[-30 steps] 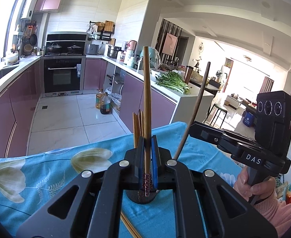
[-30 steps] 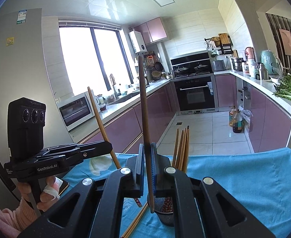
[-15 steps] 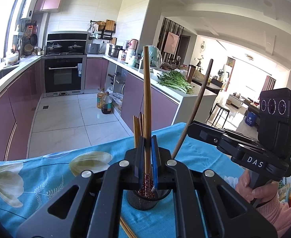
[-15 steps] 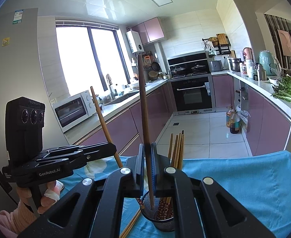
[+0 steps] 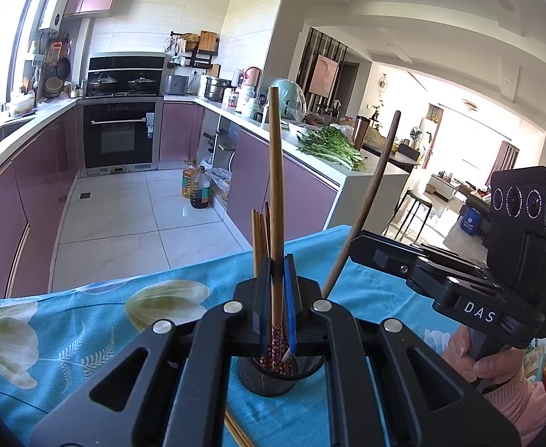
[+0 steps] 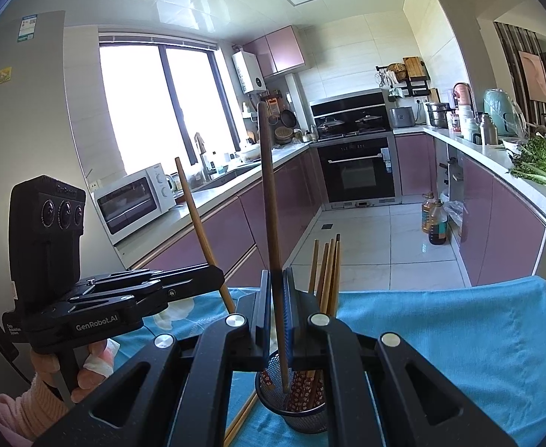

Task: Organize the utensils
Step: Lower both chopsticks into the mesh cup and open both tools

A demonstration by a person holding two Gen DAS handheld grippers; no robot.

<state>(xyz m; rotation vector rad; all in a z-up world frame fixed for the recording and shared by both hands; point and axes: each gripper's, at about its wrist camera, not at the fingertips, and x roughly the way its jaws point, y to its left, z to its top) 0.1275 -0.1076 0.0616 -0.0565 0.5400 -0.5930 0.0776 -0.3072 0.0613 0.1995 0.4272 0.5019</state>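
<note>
Nearest in the left wrist view, the left gripper [image 5: 277, 290] has its jaws clamped on a light chopstick [image 5: 275, 193] that stands almost upright, its patterned lower end reaching down into the mesh cup [image 5: 273, 376] directly beneath the fingers. In the right wrist view the right gripper [image 6: 277, 290] is likewise pinched tight on a dark chopstick [image 6: 269, 201], upright with a slight lean, its tip inside the same cup [image 6: 302, 409], which sits at about five o'clock from the jaws. On the cloth [image 5: 86, 335] by the cup's base, at seven o'clock of it, lie loose chopsticks [image 6: 241, 419], partly hidden by the gripper body. Several more chopsticks [image 6: 327, 272] already stand in the cup, fanned toward one o'clock just beside the right jaws; in the left view they rise just left of the held stick. From the left view, the other gripper comes in at three o'clock, held by a hand [image 5: 485, 357] in a pink sleeve, its dark stick slanting toward one o'clock. From the right view, the left gripper enters at nine o'clock, also in a hand [image 6: 82, 368], its light stick leaning toward eleven. Beyond the cloth-covered table lie the tiled floor, two oil bottles [image 5: 195, 186] by the counter, greens [image 5: 328, 145] on the counter at two o'clock, and the oven [image 5: 120, 138] farthest back.
</note>
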